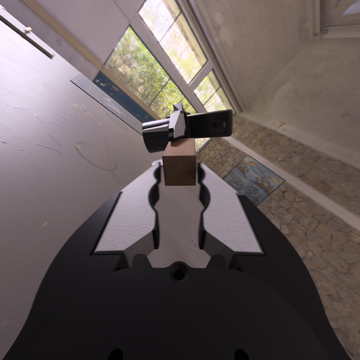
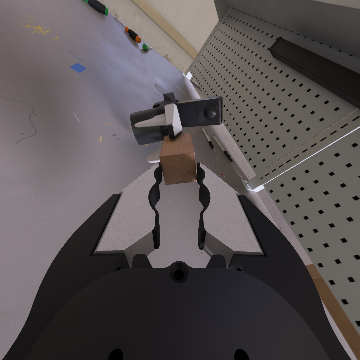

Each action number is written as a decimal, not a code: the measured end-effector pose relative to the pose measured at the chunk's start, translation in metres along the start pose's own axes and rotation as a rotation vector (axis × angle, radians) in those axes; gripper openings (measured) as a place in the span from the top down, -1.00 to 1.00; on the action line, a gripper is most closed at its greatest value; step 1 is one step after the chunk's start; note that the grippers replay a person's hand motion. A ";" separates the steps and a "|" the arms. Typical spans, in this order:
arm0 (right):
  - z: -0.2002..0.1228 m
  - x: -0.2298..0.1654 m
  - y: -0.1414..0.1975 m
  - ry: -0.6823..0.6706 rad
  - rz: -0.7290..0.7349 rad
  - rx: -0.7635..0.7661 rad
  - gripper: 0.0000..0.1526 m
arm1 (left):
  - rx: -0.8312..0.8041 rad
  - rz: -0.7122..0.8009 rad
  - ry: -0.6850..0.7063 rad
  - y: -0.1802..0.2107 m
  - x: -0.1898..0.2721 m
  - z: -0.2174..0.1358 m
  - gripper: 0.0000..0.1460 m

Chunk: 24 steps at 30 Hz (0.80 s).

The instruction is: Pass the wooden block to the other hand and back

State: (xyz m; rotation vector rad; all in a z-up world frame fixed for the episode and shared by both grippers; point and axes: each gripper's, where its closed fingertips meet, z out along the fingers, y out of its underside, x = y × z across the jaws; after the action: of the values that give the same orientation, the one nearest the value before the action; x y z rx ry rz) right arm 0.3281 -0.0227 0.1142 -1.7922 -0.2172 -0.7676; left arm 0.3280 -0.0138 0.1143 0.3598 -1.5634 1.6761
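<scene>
The wooden block (image 1: 179, 170) is a light brown cuboid held in the air between both grippers. In the left wrist view, my left gripper (image 1: 179, 167) has its fingertips pressed on both sides of the block's near end. My right gripper (image 1: 176, 132) shows beyond, clamped on the far end. In the right wrist view, my right gripper (image 2: 179, 169) closes on the near end of the block (image 2: 178, 167). The left gripper (image 2: 173, 129) holds the far end. The block's middle is partly hidden by the fingers.
A grey, scuffed workbench top (image 2: 68, 136) lies below, with two screwdrivers (image 2: 133, 35), a blue square (image 2: 78, 67) and two pens (image 2: 209, 140) on it. A perforated metal back panel (image 2: 272, 97) stands to the right. A window (image 1: 155, 78) is behind the bench.
</scene>
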 end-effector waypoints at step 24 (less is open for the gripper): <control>-0.004 0.013 -0.001 -0.249 0.996 0.211 0.53 | -0.014 0.529 -0.281 -0.007 -0.002 0.001 0.02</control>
State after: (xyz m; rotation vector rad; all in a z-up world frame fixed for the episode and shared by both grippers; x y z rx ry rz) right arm 0.3360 -0.0287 0.1238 -1.5215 0.4061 0.1837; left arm 0.3343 -0.0163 0.1183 0.1856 -2.0026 2.0789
